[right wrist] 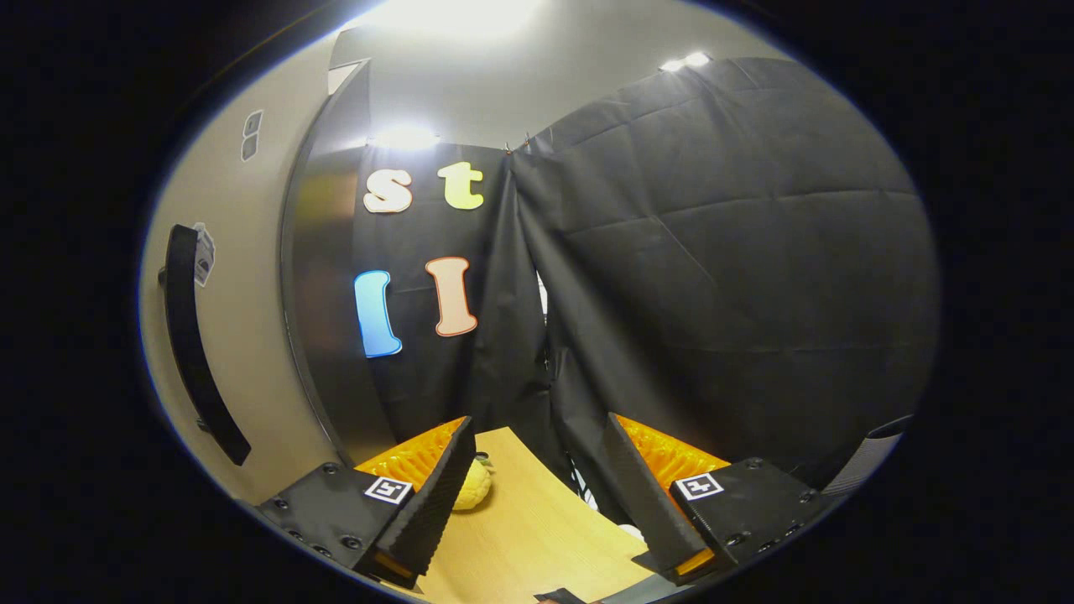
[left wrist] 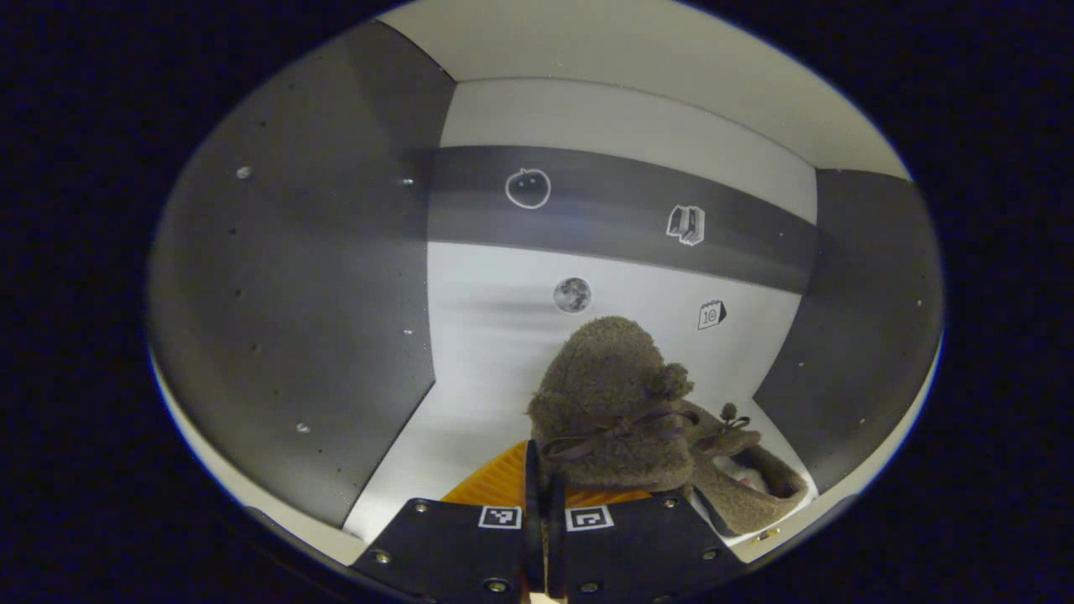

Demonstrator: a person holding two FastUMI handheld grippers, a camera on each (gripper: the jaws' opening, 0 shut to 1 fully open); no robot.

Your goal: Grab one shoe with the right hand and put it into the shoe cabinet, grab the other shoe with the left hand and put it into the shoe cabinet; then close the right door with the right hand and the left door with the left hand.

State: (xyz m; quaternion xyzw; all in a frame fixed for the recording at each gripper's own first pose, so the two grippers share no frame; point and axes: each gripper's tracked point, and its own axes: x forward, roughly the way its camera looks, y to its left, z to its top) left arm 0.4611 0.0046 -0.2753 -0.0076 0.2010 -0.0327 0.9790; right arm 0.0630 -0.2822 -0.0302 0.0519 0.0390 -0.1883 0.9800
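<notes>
A: Where is the shoe?

B: In the left gripper view, a fuzzy brown shoe (left wrist: 608, 403) sits low in the middle of the frame. It is inside the shoe cabinet (left wrist: 503, 352), in front of the white back wall.

A: Is there just one?

B: No. A second brown shoe (left wrist: 742, 478) lies just to the lower right of it, touching it. Its open top faces the lower right.

A: What is the left gripper (left wrist: 545, 503) doing?

B: Its two fingers are pressed close together at the bottom middle of the frame. They are right at the back of the first shoe. Whether they pinch a bit of it cannot be told, because the spot is hidden.

A: What else is in the cabinet?

B: A grey band (left wrist: 621, 210) runs across the back wall in the upper half. Little pictures are stuck on the wall.

A: And the right gripper (right wrist: 537, 486)?

B: In the right gripper view its fingers stand wide apart at the bottom, with nothing between them. Below them is a wooden table (right wrist: 537, 537). A small yellow thing (right wrist: 474, 486) peeks out by one finger. A pale door (right wrist: 226, 335) with a dark handle (right wrist: 193, 344) is at the left of the frame.
</notes>
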